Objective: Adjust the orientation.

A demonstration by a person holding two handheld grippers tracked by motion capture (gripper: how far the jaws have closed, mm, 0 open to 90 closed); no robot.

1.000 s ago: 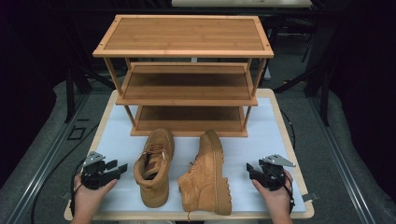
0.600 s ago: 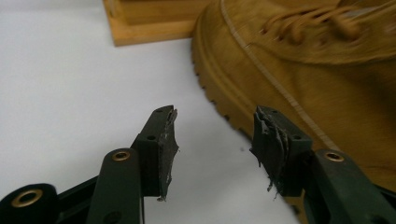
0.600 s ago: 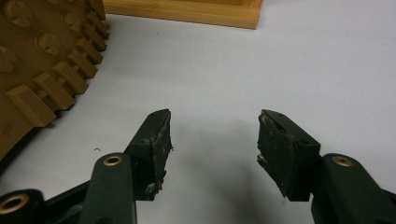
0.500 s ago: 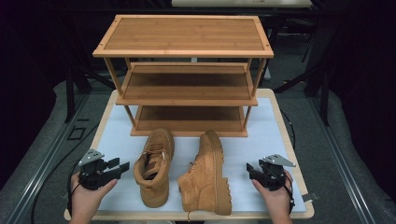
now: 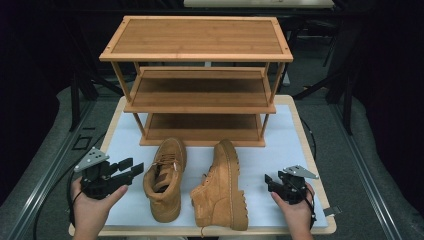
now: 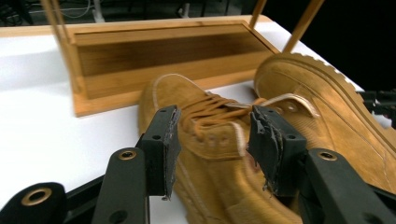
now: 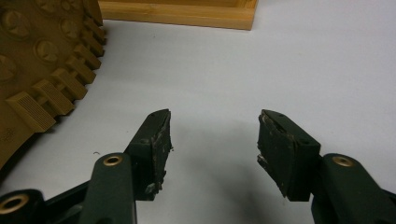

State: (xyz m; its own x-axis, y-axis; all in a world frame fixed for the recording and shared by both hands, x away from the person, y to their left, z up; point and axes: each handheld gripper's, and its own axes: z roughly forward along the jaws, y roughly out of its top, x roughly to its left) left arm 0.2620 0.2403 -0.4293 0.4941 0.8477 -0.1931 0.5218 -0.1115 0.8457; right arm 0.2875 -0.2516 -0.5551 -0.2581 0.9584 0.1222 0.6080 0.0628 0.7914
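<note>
High view showed your left gripper (image 5: 134, 169) raised beside the upright boot (image 5: 164, 179), jaws wide apart with nothing between them; they had just been closing a little. That boot stood on the white mat (image 5: 295, 135) just in front of the rack (image 5: 200, 85), and the second boot (image 5: 222, 187) lay tipped on its side, touching or nearly touching the first. Your right gripper (image 5: 270, 181) rested low on the mat near the tipped boot's sole, jaws apart and empty.

In the left gripper view your jaws framed the upright boot's collar (image 6: 219, 140) and laces (image 6: 210, 109). If you had closed there on soft suede alone, I judge the collar could have folded and the boot swung or slipped out on the lift. A pad catching a lace instead of the wall would likely have given a weak hold. Pushing in too low might have shoved the boot into its neighbour or against the rack's bottom shelf (image 6: 168, 51).

In the right gripper view the lugged sole (image 7: 42, 74) sat close to your left pad (image 7: 156, 140); a careless sweep could have nudged it.
</note>
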